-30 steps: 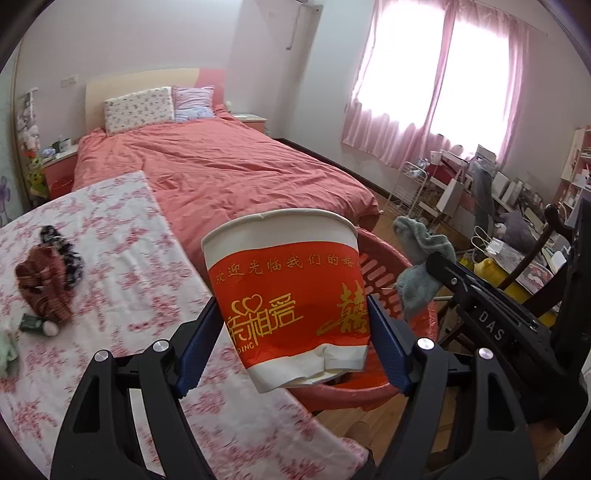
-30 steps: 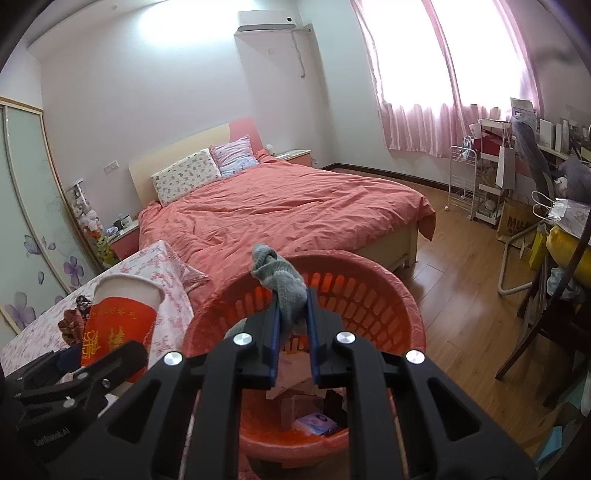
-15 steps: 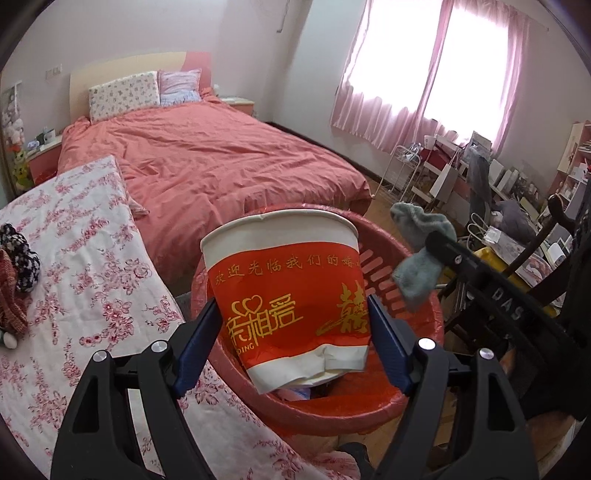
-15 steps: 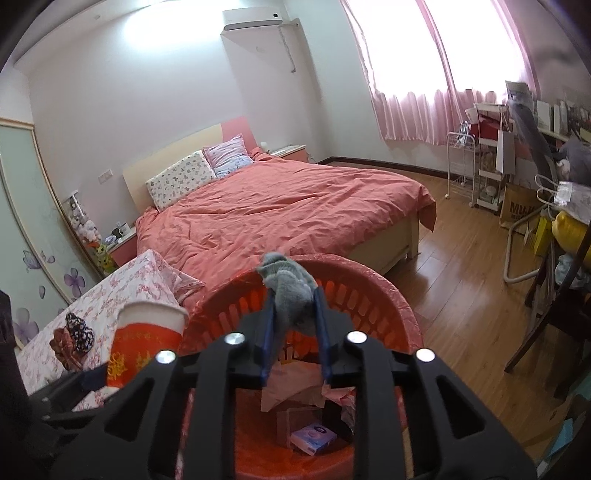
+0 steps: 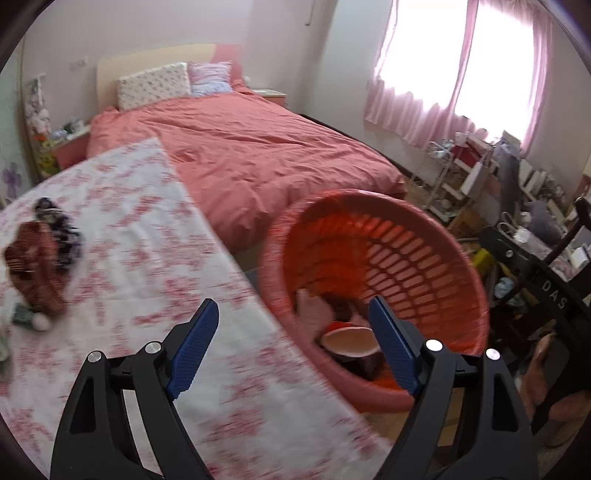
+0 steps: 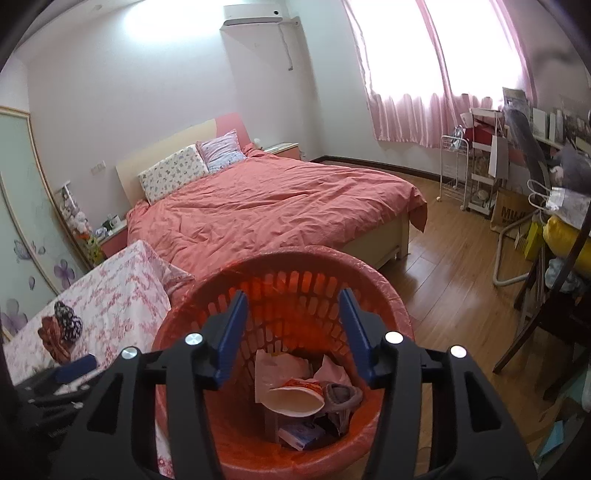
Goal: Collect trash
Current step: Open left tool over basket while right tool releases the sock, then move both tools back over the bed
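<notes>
Red basket [image 6: 384,291] already holding cup [image 6: 293,400] and grey rag [image 6: 341,395]. Left tongs [image 5: 291,345] and right tongs [image 6: 291,332] opening, empty; next, back toward cloth bundle [image 5: 40,258] near counter's [image 5: 155,236] left edge.

A home bedroom: a wide bed under a salmon-pink duvet [image 6: 273,210] with two patterned pillows [image 6: 173,177], sheer pink window curtains [image 6: 417,107], a white wall-mounted air conditioner [image 6: 251,14], and a cluttered, perhaps desk-side, corner [image 6: 517,166].

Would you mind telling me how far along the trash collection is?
Done: the paper cup and grey sock lie in the red basket. In hand: nothing; the left hand-held gripper and right hand-held gripper are opening, empty. Left: the bundle on the floral table.
</notes>
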